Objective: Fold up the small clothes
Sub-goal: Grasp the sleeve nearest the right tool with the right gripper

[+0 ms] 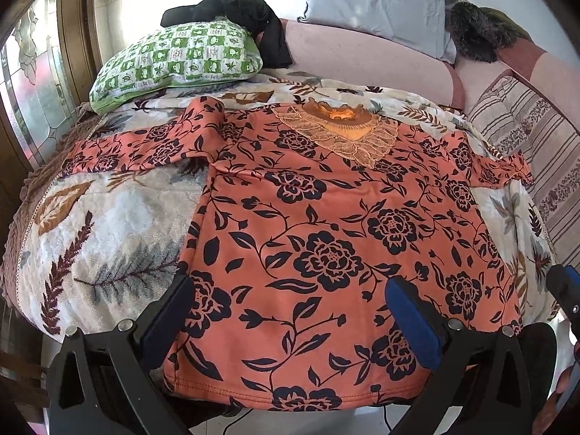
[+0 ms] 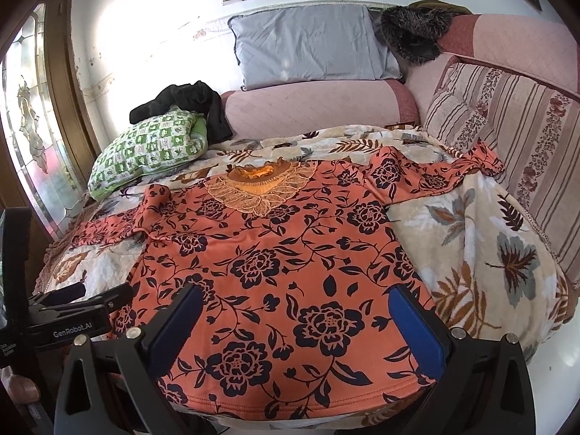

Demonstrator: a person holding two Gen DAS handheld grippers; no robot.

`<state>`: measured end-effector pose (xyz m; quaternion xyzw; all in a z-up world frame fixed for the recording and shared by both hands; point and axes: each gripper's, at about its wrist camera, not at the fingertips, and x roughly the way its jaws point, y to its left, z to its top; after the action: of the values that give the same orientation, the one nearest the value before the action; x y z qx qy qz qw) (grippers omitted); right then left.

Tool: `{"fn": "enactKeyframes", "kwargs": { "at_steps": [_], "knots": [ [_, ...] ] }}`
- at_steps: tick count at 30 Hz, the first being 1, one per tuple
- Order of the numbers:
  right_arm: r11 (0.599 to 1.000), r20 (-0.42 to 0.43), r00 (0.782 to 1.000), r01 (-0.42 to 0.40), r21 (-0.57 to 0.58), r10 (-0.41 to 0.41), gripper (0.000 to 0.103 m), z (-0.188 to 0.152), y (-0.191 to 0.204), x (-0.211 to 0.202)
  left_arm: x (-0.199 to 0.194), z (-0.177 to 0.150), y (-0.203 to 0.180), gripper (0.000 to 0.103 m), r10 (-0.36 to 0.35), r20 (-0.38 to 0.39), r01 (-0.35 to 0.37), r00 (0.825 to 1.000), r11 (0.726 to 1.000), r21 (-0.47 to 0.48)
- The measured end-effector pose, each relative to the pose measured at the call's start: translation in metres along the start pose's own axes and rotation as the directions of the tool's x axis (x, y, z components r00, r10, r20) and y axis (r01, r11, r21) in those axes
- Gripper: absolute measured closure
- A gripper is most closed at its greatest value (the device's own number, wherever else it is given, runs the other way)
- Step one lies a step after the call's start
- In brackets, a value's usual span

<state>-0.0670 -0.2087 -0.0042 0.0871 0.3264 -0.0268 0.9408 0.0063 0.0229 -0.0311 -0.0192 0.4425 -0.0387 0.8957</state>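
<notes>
An orange top with dark blue flowers (image 1: 319, 224) (image 2: 275, 261) lies spread flat on a leaf-patterned blanket, lace collar (image 1: 344, 130) (image 2: 257, 188) at the far end, both sleeves stretched out to the sides. My left gripper (image 1: 290, 301) hovers open over the hem's left part, blue pads wide apart. My right gripper (image 2: 293, 311) is open too, above the hem's right part. Nothing is held. The left gripper's body (image 2: 72, 311) shows at the left edge of the right wrist view.
The blanket (image 1: 101, 224) (image 2: 482, 253) covers a sofa seat. A green checked pillow (image 1: 174, 58) with black clothing (image 1: 253, 18) on it lies far left. A grey cushion (image 2: 308, 47) and a fur-trimmed garment (image 2: 413, 32) sit at the back. A striped cushion (image 2: 507, 137) stands to the right.
</notes>
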Motion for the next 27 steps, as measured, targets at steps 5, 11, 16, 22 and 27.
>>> {"fn": "enactKeyframes", "kwargs": {
  "at_steps": [5,11,16,22,27],
  "knots": [
    [0.997,0.014,1.0,-0.008,0.073,0.007,0.0,0.018,-0.031,0.007,0.009,0.001,0.002,0.0,-0.051,-0.016,0.05,0.999,0.998,-0.022],
    [0.937,0.064,0.991,-0.133,0.323,0.118,0.0,0.068,-0.127,0.037,0.033,-0.001,0.001,0.0,-0.115,-0.059,0.114,0.992,0.993,-0.029],
    [0.785,0.119,0.986,-0.168,0.597,0.12,0.0,0.108,-0.254,0.091,0.056,0.002,0.001,0.0,-0.103,-0.095,0.101,0.99,0.995,-0.026],
    [0.673,0.075,0.997,-0.076,0.736,0.031,0.0,0.14,-0.38,0.164,0.072,0.023,-0.006,0.0,-0.027,-0.094,0.031,0.995,0.999,0.037],
    [0.579,0.057,0.998,-0.051,0.814,0.008,0.0,0.155,-0.45,0.222,0.088,0.035,-0.012,0.0,0.053,-0.115,-0.044,0.992,0.996,0.081]
  ]
}}
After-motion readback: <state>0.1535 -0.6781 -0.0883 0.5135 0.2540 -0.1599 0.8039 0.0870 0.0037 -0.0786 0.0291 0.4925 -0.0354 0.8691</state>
